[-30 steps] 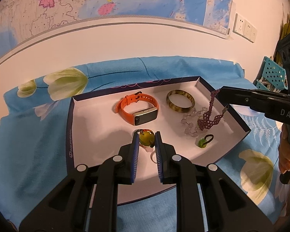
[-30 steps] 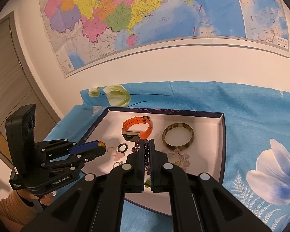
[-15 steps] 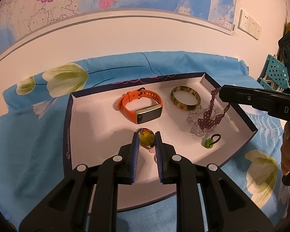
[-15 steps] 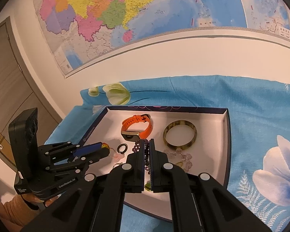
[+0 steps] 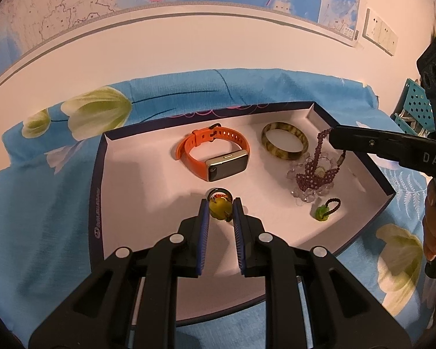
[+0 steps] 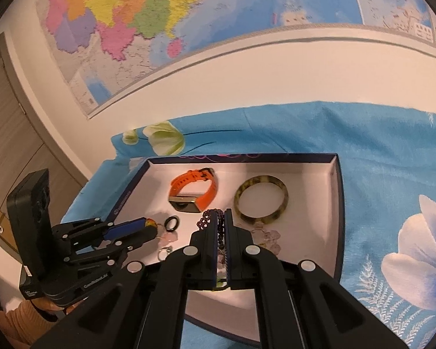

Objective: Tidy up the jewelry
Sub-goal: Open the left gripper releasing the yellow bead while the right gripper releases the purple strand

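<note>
Left gripper (image 5: 221,208): pinching round glossy yellow bead charm (image 5: 219,208)
Right gripper (image 6: 221,218): clamping purple beaded bracelet (image 5: 315,171)
Tray (image 5: 125,180): flat white card, holding rubbery orange watch (image 5: 215,157), mottled bangle (image 5: 284,144)

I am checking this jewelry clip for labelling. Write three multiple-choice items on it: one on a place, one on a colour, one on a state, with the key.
1. Where does the bangle lie?
A. Inside the tray, right of the watch
B. On the blue cloth outside the tray
C. Around the watch

2. What colour is the watch strap?
A. Green
B. Orange
C. White

3. How is the purple bead string held?
A. Lying loose and untouched
B. Pinched by the left gripper
C. Pinched by the right gripper, hanging down to the tray

Key: 1 A, the left wrist view shows it on the tray floor beside the watch. 2 B, the strap is orange in both views. 3 C, the beads dangle from the right gripper's tip.
</note>
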`<control>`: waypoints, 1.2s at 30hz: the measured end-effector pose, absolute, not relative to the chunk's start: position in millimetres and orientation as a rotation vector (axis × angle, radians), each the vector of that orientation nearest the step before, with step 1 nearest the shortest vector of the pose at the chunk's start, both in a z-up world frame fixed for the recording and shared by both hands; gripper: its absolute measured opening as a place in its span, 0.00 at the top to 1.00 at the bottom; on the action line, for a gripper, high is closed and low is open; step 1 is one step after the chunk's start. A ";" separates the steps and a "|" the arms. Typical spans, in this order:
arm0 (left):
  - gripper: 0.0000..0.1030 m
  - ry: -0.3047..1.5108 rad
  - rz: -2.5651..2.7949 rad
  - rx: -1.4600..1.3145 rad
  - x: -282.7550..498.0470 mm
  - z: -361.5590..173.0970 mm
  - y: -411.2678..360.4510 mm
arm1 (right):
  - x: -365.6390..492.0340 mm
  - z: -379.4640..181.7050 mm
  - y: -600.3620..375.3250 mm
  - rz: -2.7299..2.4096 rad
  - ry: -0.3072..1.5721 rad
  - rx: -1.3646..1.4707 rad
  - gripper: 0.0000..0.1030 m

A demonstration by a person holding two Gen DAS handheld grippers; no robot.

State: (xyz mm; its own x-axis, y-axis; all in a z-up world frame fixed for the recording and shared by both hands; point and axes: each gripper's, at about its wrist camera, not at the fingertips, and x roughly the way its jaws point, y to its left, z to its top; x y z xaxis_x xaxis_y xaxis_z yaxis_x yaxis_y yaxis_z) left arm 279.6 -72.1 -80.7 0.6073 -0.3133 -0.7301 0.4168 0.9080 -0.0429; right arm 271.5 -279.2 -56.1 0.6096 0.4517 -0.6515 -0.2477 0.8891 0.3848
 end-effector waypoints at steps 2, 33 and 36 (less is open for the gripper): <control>0.83 0.823 -0.421 0.134 281.1 -82.2 -71.9 | 274.3 -60.4 -281.4 0.393 0.831 0.272 0.97; 0.49 0.764 -0.417 0.083 256.2 -65.5 -57.8 | 242.4 -68.2 -283.3 0.295 0.811 0.203 0.63; 0.39 0.732 -0.403 0.080 243.3 -59.3 -53.6 | 230.9 -64.9 -279.3 0.292 0.789 0.191 0.56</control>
